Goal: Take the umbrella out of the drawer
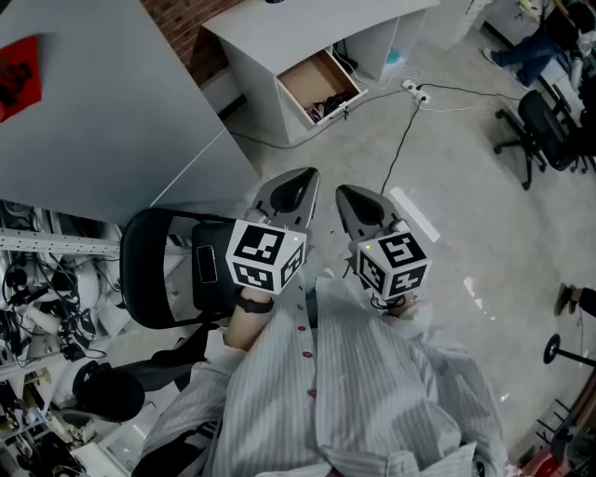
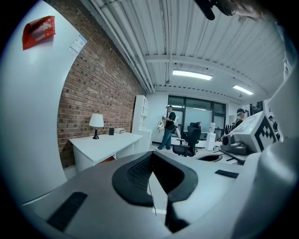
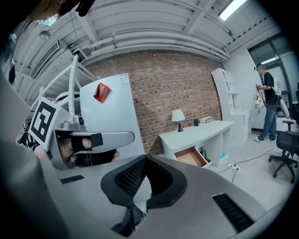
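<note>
A white desk (image 1: 307,23) stands across the floor, far from me, with its wooden drawer (image 1: 321,84) pulled open. A dark bundle (image 1: 326,109) lies at the drawer's near end; I cannot make out what it is. Both grippers are held close to my chest, pointing toward the desk. My left gripper (image 1: 291,189) is shut with nothing in it, and its jaws (image 2: 152,155) meet. My right gripper (image 1: 358,200) beside it is also shut and empty (image 3: 146,157). The right gripper view shows the open drawer (image 3: 190,157) under the desk top (image 3: 196,128), well beyond the jaws.
A tall white panel (image 1: 93,112) rises at my left, with a black office chair (image 1: 149,270) beside my left arm. A cable and power strip (image 1: 414,90) lie on the floor by the desk. Another office chair (image 1: 549,130) stands at the right. A lamp (image 3: 177,115) sits on the desk.
</note>
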### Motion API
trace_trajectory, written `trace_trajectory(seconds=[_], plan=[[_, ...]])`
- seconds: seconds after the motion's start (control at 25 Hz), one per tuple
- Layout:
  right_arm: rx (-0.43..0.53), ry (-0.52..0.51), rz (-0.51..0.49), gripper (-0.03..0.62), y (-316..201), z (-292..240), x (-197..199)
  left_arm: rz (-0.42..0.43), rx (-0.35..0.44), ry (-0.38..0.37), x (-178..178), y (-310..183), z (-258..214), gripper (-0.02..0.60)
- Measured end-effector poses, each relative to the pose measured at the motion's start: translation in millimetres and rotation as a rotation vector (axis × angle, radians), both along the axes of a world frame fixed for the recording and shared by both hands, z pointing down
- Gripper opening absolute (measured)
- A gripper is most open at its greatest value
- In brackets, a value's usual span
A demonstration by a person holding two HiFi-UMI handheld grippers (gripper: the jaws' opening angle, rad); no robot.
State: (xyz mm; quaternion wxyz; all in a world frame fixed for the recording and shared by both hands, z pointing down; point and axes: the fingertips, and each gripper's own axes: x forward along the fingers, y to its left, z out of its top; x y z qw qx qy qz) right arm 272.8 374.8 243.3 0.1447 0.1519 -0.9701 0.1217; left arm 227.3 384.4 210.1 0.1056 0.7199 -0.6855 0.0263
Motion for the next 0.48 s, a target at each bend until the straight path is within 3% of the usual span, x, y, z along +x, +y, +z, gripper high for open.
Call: trace_trajectory(seconds=[0.28,0.48], plan=[[-0.027,0.012,-0.005,0.034,-21,12,-16,-0.033,0.000,0.000,-26,-18,2,0.009],[-0.032,0.030,-0.011,0.034,-49,20,-52,-0.045,-0.003,0.009,-65,-45,6,0.009]])
